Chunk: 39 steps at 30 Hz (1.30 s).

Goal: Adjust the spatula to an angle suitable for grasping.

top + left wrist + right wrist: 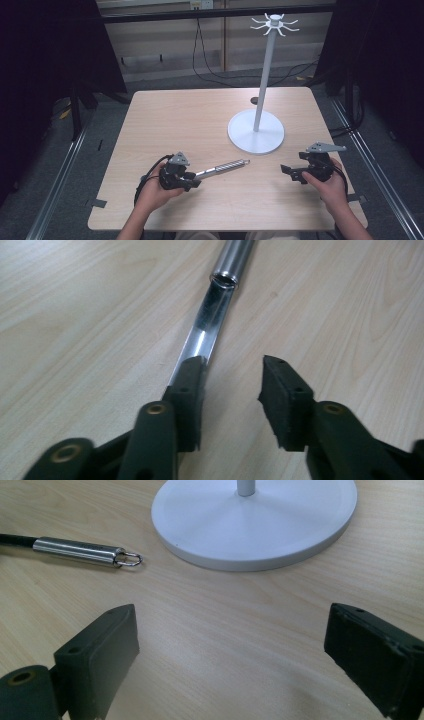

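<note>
Left gripper (232, 372): I see its jaws apart, one pad touching the metal utensil (210, 325).
Right gripper (230, 645): mine stands wide open, empty.

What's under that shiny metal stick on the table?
Under the metal stick is just the wooden table; it lies flat there. Its thin end reaches between the left gripper's open jaws, touching one pad, which covers its very tip.

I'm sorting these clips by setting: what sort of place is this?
Probably a lab or recording rig, not a home: a bare light wooden table stands on grey carpet between dark curtains, black cables trail across the floor behind it, and a person's hand holds a black handheld claw over it.
</note>
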{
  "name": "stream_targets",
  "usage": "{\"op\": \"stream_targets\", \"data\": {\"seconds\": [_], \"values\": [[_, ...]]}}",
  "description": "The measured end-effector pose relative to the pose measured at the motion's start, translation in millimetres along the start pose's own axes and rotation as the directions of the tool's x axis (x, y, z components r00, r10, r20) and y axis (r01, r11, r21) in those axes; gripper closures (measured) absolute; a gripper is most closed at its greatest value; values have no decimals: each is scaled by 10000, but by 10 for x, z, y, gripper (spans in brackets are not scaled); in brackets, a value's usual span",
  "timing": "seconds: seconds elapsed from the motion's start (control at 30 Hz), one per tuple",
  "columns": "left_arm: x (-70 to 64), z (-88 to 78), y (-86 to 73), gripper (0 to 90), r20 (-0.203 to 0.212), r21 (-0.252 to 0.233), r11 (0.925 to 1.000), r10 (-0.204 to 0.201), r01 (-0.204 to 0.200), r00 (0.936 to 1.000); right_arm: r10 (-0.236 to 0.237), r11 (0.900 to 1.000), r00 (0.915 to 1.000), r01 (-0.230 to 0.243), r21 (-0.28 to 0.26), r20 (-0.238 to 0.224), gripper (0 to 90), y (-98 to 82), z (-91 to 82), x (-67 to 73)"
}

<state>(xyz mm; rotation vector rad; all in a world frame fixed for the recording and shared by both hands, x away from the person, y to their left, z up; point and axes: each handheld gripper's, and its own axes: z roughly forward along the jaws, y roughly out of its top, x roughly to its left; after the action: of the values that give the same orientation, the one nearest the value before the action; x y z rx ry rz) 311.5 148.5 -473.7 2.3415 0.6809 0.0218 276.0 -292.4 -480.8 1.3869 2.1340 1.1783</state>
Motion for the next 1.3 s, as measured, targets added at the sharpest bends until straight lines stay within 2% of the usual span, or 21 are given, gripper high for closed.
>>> {"op": "stream_targets", "data": {"seconds": [0.07,0.23,0.27,0.3,0.33,0.43,0.47,0.5,0.57,0.6,0.63,0.67,0.8,0.83,0.87,0.9,0.93,1.17,1.23,1.27,1.3], "values": [[-12,20,11,728,120,92,9999,45,-46,9999,29,10000,10000,-29,-12,15,66,-1,-11,0],[-8,99,20,812,39,359,9987,350,-351,9994,39,10000,10000,-39,-1,71,67,-19,-30,-7],[9,101,28,836,-22,549,9968,583,-580,9983,-9,10000,9999,9,5,117,67,-23,-32,-10],[10,113,33,848,-68,515,9973,535,-531,9985,-13,10000,9999,13,2,118,67,-26,-36,-12],[4,138,32,857,-55,251,9993,291,-290,9996,55,10000,9999,-55,-13,128,67,-28,-44,-9],[7,169,47,873,-121,437,9980,463,-457,9989,51,10000,9999,-50,-23,141,67,-41,-59,-17],[-11,198,47,876,-147,234,9994,240,-236,9996,45,10000,9999,-46,22,153,67,-47,-66,-19],[16,185,62,877,-113,678,9945,806,-797,9967,2,10000,9999,-3,25,166,67,-53,-68,-24],[10,205,78,877,-216,688,9941,859,-843,9961,45,10000,9998,-45,28,196,67,-61,-80,-29],[-20,237,77,884,-275,275,9991,324,-317,9991,67,10000,9997,-68,17,229,67,-65,-88,-32],[8,220,91,885,-268,646,9951,762,-743,9967,108,9999,9997,-108,-16,227,67,-68,-96,-35],[-9,241,91,888,-311,382,9984,425,-413,9986,121,9999,9996,-121,-3,247,67,-72,-104,-40],[23,251,107,891,-298,662,9950,769,-748,9966,156,9999,9995,-157,12,291,67,-88,-123,-49],[28,246,109,892,-362,747,9946,749,-720,9965,115,9999,9995,-114,-19,290,67,-90,-124,-53],[8,268,101,892,-426,400,9989,262,-245,9987,125,9999,9995,-124,-26,302,66,-91,-128,-54],[35,257,105,891,-409,569,9969,571,-547,9975,134,9999,9994,-133,-40,328,66,-92,-132,-54],[46,253,106,890,-402,598,9965,607,-583,9973,154,9999,9994,-154,-21,321,66,-93,-135,-54],[75,243,96,889,-527,483,9983,349,-324,9980,143,9999,9992,-142,-18,373,66,-96,-135,-62],[90,230,99,889,-600,556,9976,443,-410,9972,183,9998,9993,-183,-15,332,66,-95,-134,-58],[89,233,98,890,-620,510,9981,370,-339,9974,174,9998,9993,-173,-18,317,66,-96,-132,-58],[79,247,96,890,-624,234,9997,73,-58,9980,172,9999,9993,-172,-18,318,66,-95,-132,-57]]}}
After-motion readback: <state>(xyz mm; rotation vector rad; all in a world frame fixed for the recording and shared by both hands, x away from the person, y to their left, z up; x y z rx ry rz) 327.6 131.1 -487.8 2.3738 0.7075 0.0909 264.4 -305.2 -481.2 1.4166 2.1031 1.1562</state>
